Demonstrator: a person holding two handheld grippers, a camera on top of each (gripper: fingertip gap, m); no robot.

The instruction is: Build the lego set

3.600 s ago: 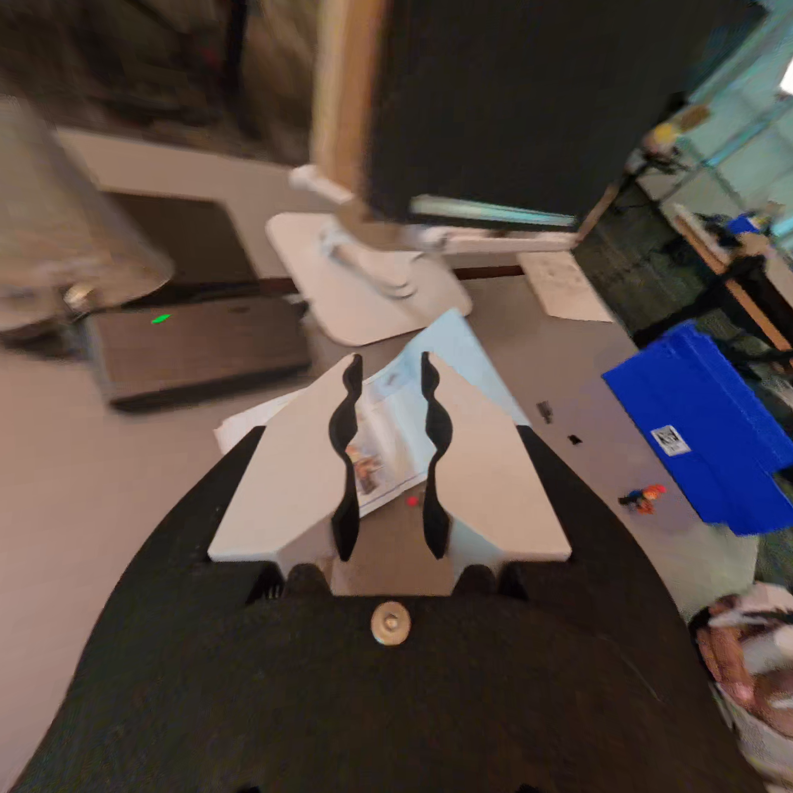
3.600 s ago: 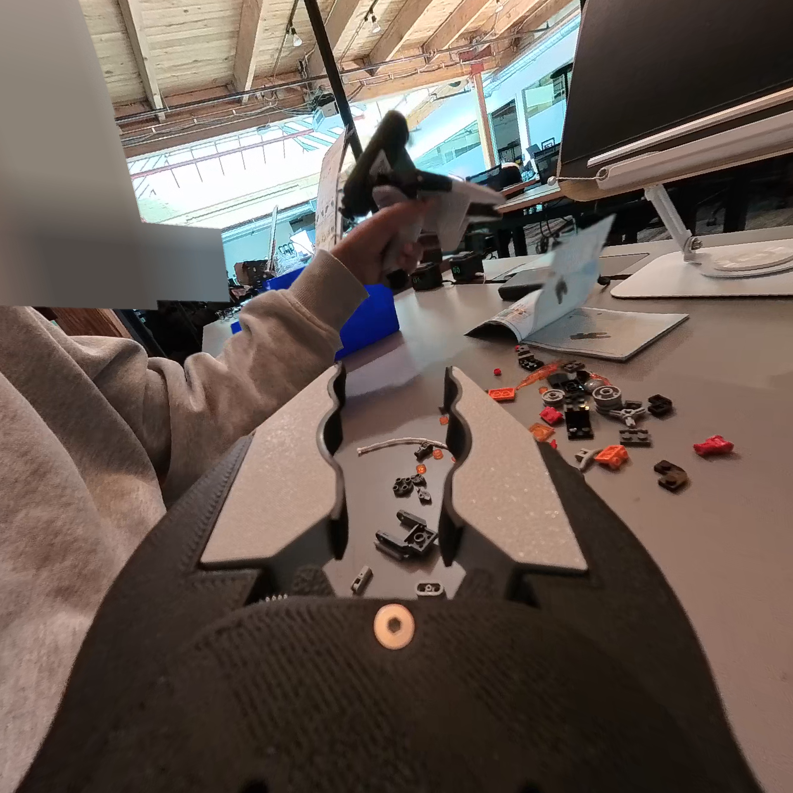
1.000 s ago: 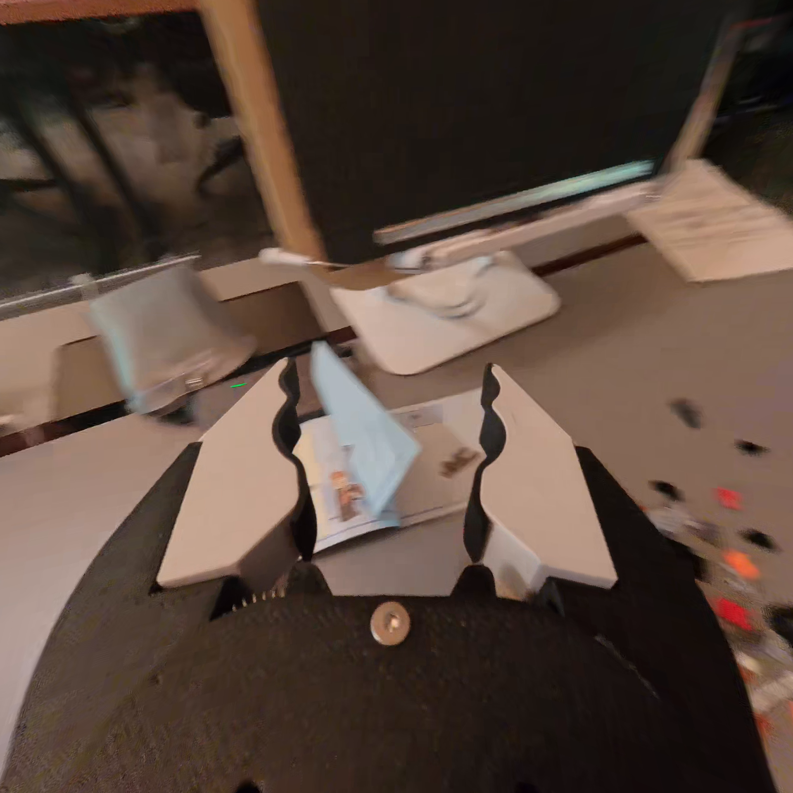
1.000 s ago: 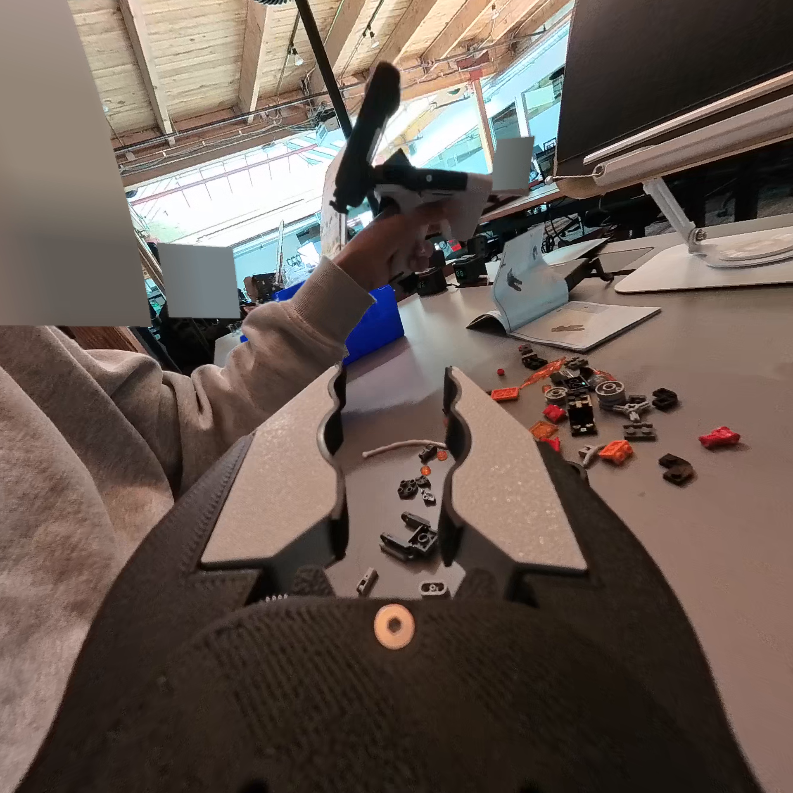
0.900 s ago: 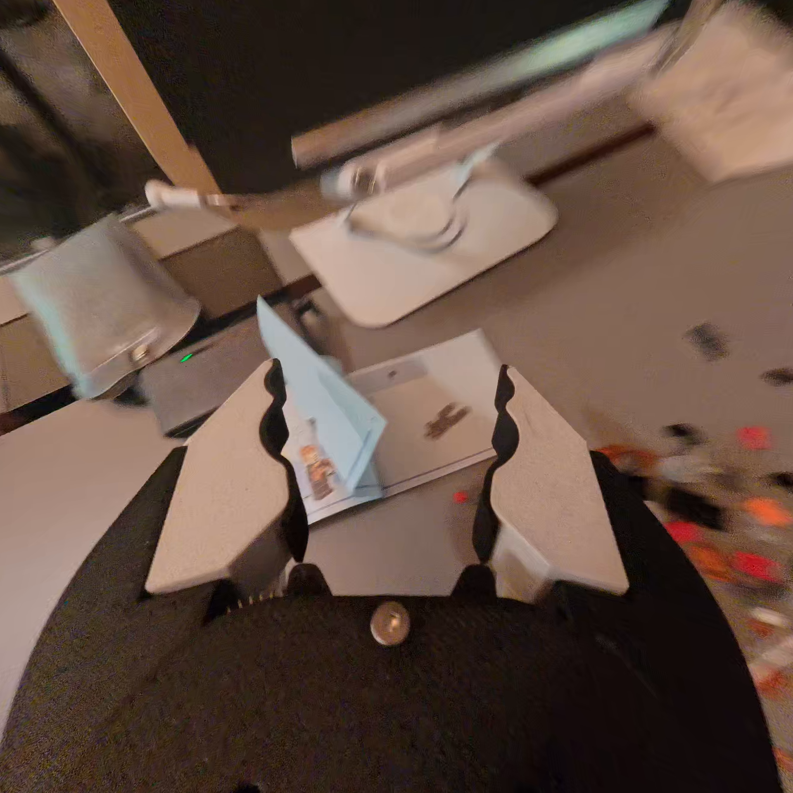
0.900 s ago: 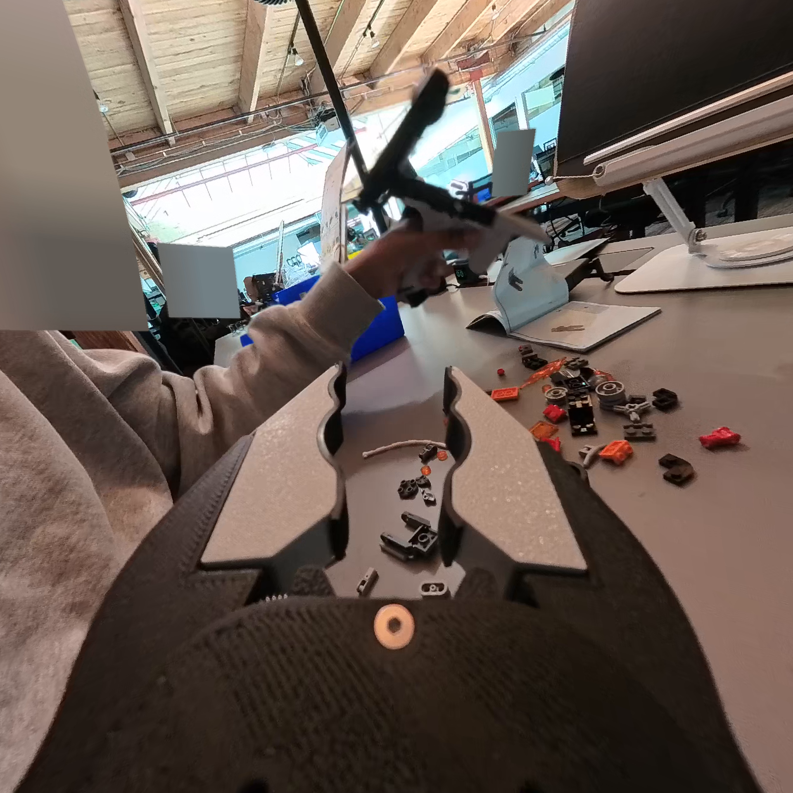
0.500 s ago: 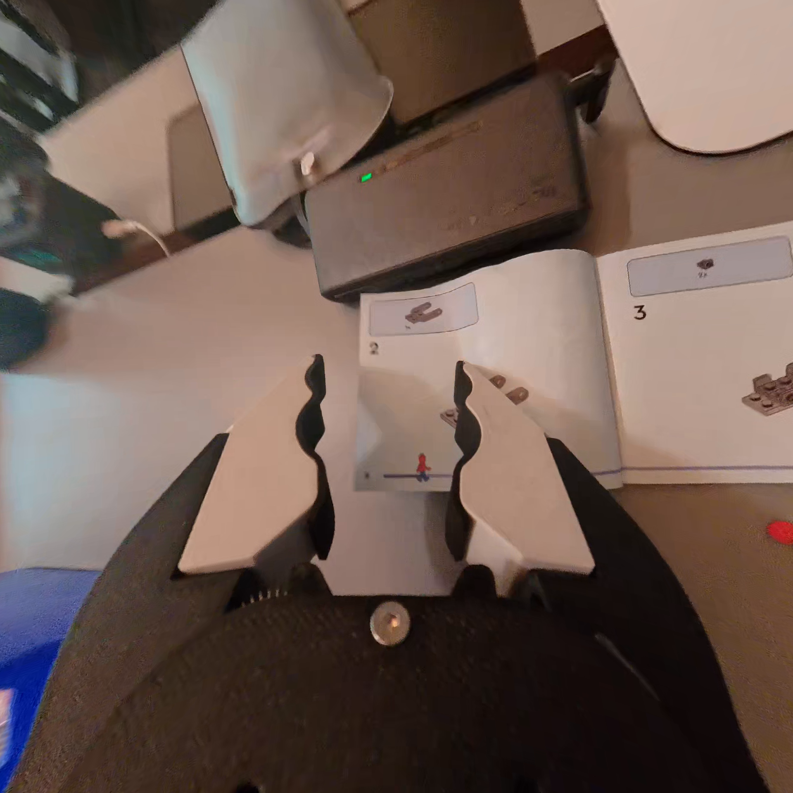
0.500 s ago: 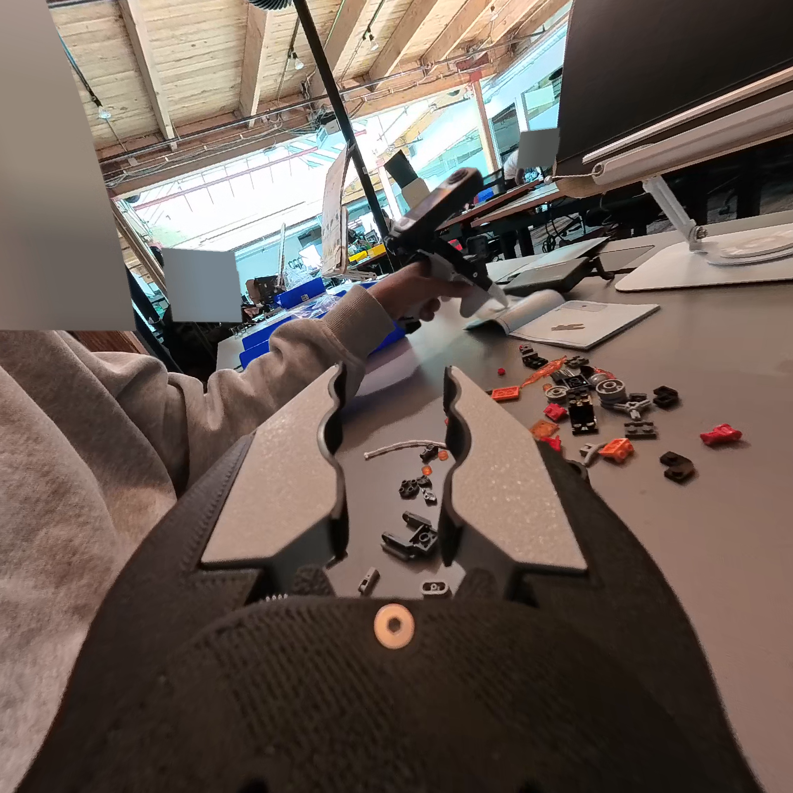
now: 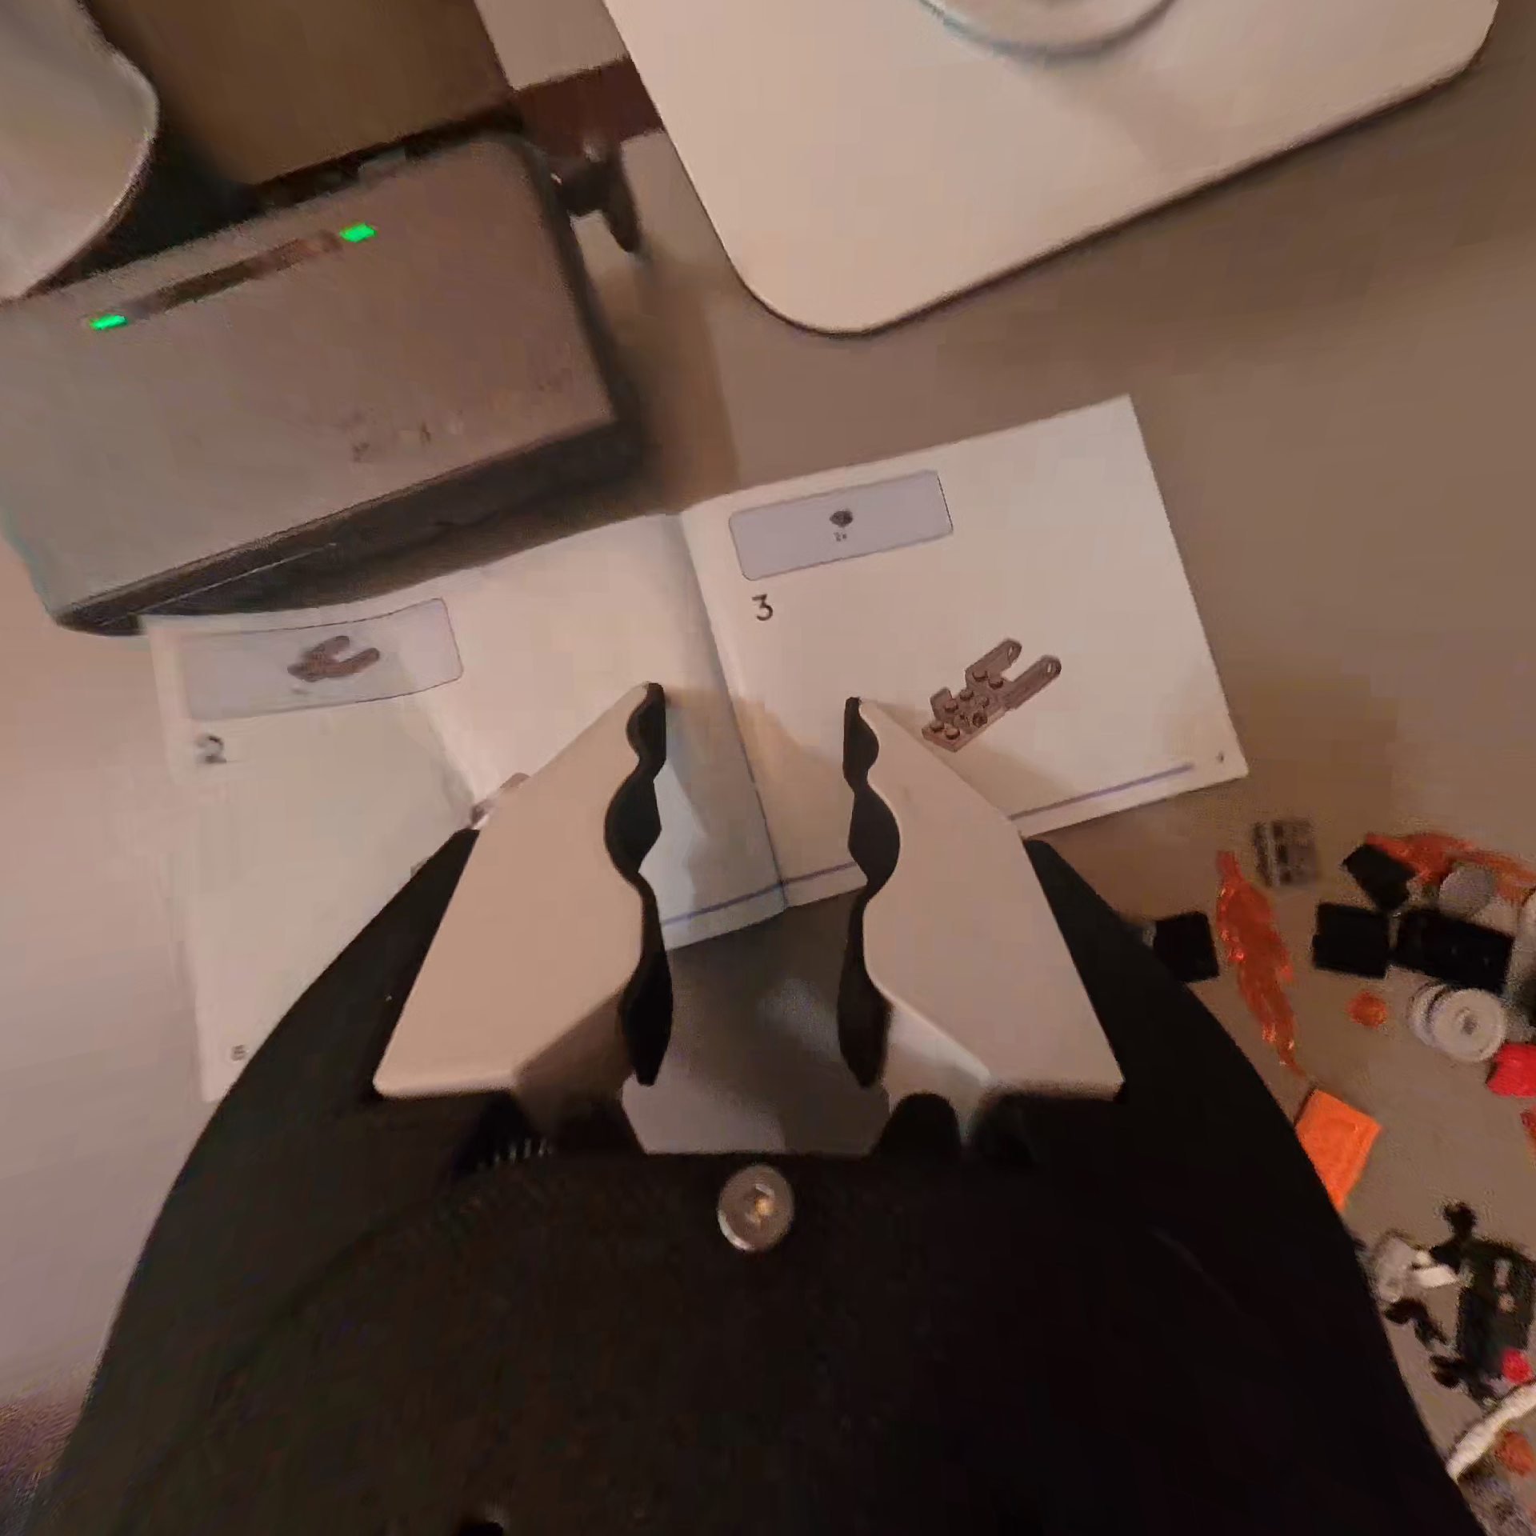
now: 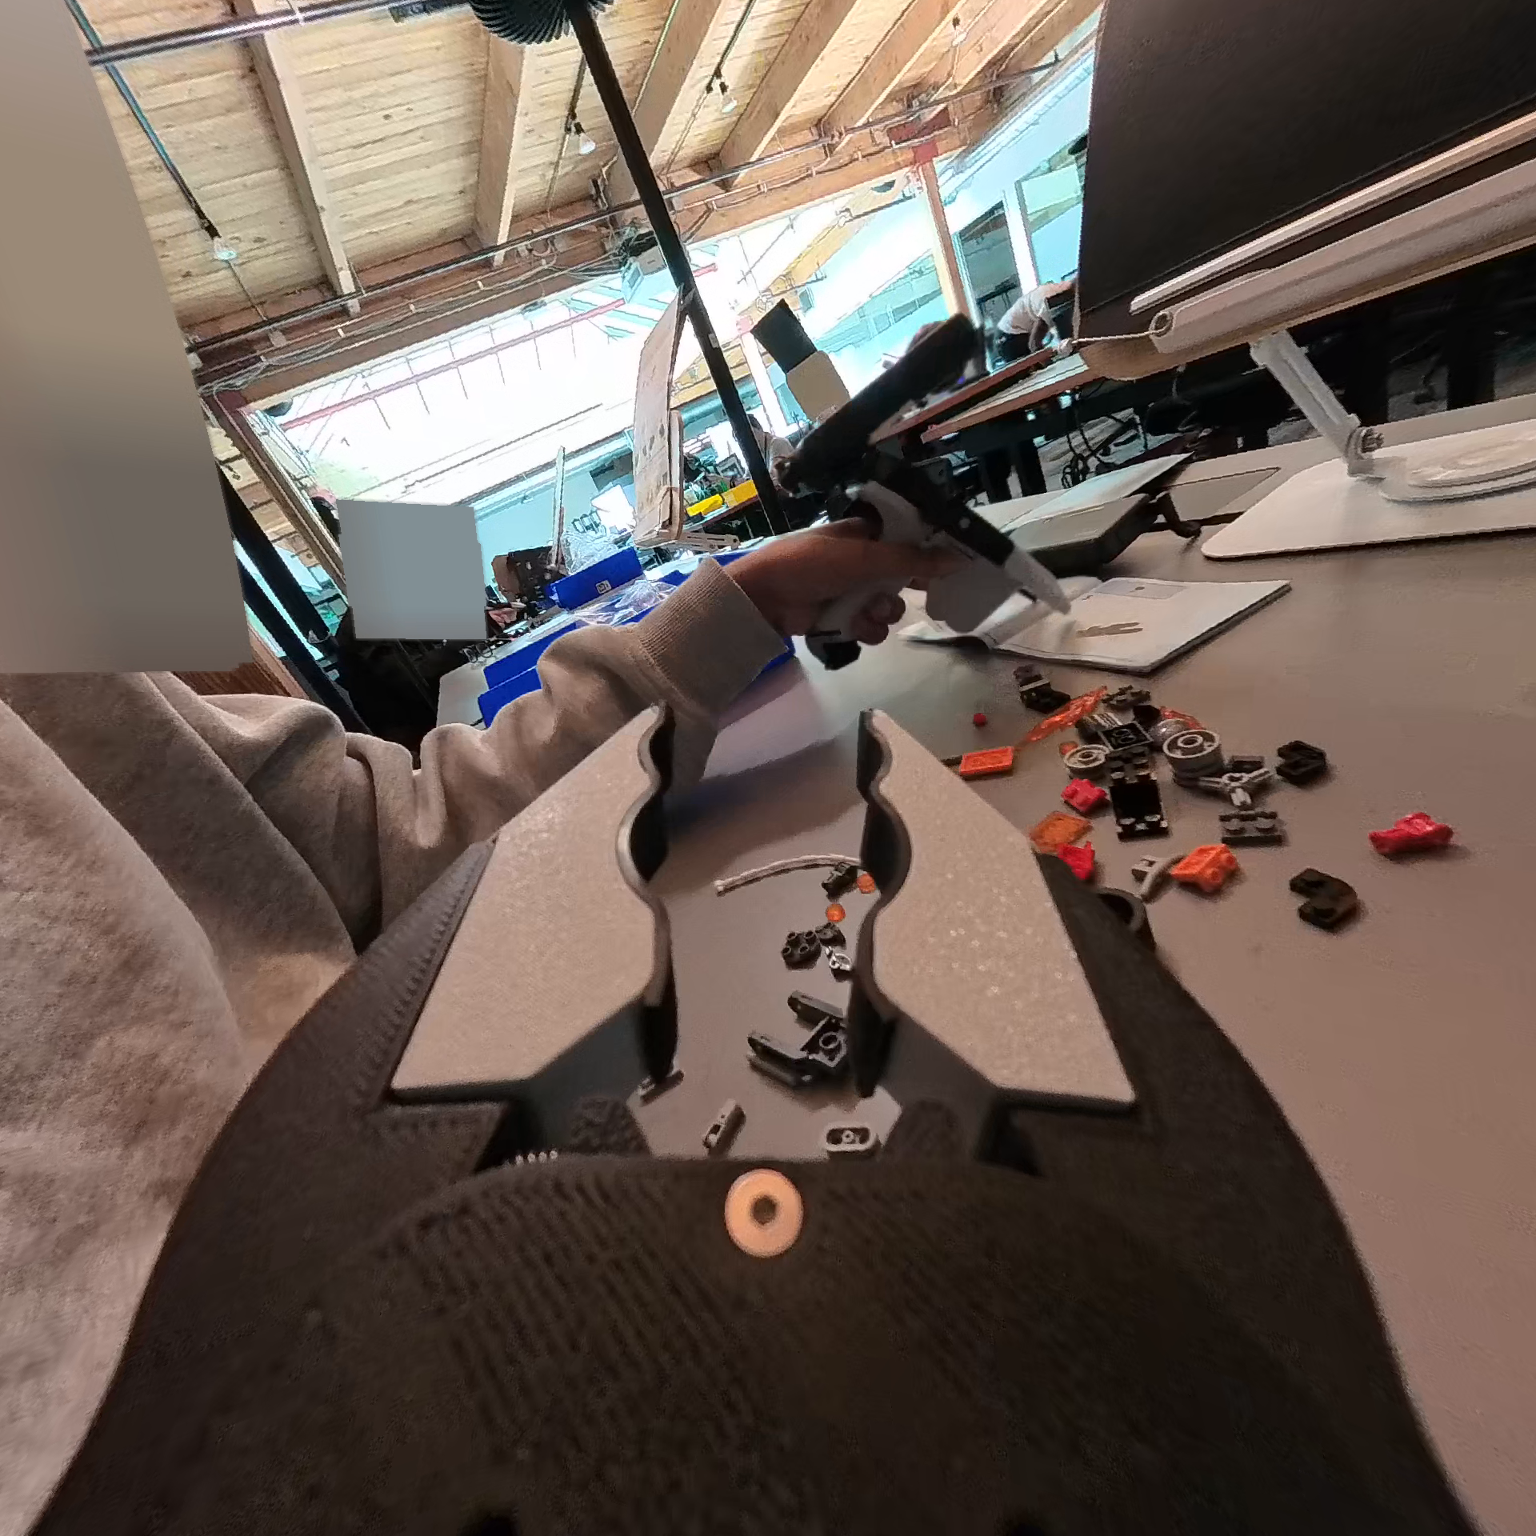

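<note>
The instruction booklet (image 9: 956,632) lies open and flat on the grey table. My left gripper (image 9: 752,706) is open and empty, its tips over the booklet's centre fold. It also shows in the right wrist view (image 10: 1039,590), pointing down at the booklet (image 10: 1164,615). Loose black, orange, red and grey lego pieces (image 9: 1413,939) lie right of the booklet. My right gripper (image 10: 760,723) is open and empty, low over the table. Small black pieces (image 10: 806,1047) and a white string (image 10: 781,868) lie between its fingers. More loose pieces (image 10: 1155,773) lie to its right.
A white monitor stand base (image 9: 997,125) and a grey box with green lights (image 9: 291,374) sit behind the booklet. A monitor (image 10: 1297,125) rises at the right. Blue bins (image 10: 582,594) stand at the table's far left. A person's grey sleeve (image 10: 332,814) crosses the left. The tips of one gripper are about 35 cm away from the tips of the other.
The booklet's raised page has been laid flat and it now lies open. My left gripper came down over it and shifted right toward the fold. My right gripper has not moved.
</note>
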